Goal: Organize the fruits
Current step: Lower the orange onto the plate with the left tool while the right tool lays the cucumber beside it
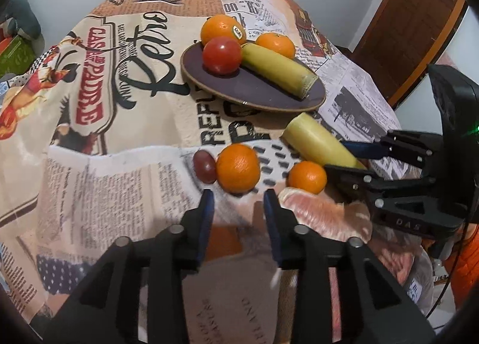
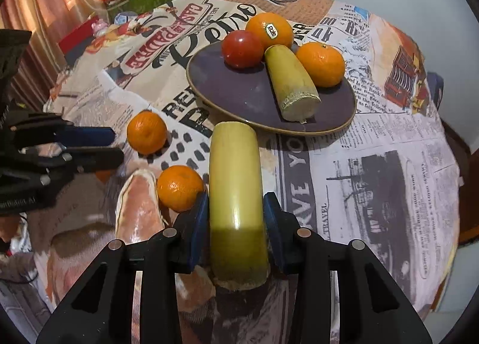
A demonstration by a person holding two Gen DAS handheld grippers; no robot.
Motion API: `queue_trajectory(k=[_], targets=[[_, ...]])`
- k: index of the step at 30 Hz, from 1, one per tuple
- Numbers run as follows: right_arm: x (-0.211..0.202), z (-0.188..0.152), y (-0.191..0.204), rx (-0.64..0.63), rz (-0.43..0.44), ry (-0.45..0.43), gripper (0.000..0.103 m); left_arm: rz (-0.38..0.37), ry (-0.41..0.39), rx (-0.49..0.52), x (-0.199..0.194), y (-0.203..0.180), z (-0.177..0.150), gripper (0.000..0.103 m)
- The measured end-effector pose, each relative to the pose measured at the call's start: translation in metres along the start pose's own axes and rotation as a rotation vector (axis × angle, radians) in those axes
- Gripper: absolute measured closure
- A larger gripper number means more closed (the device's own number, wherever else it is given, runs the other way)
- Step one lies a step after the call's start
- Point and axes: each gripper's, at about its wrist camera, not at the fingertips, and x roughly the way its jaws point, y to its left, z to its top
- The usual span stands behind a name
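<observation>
- The right gripper has its blue pads on either side of a yellow-green cut stalk piece, touching or nearly touching its flanks; it looks pinched, though a firm grip cannot be confirmed
- The stalk's long axis runs straight up the centre of the right wrist view, in line with the fingers, its far end pointing at the dark plate just above
- The plate already holds a second stalk piece, a red tomato and two oranges
- My judgement: the coming move is a short carry forward along that same axis onto the plate's bare near part
- The left gripper is spread and empty, low centre of its view, an orange just ahead of its tips
- The left one is nearer the loose oranges, the right nearer the plate
</observation>
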Motion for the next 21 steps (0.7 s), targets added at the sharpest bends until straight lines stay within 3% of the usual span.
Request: queue_trajectory(k=[8,9,10,21], targets=[[-0.006,-0.008,-0.001,0.034,0.005,-0.056,0.068,0.016,-0.002,-0.027,0.016,-0.003,0.013,0.062],[-0.006,-0.009,-0.002,0.039,0.007,-0.06,0.068,0.018,-0.006,-0.028,0.016,-0.004,0.014,0.063],[-0.007,-0.01,-0.003,0.043,0.009,-0.062,0.068,0.032,-0.015,-0.032,0.017,-0.004,0.014,0.072],[-0.026,-0.015,-0.012,0.104,0.003,-0.116,0.069,0.024,-0.07,-0.003,-0.006,-0.008,0.012,0.072]])
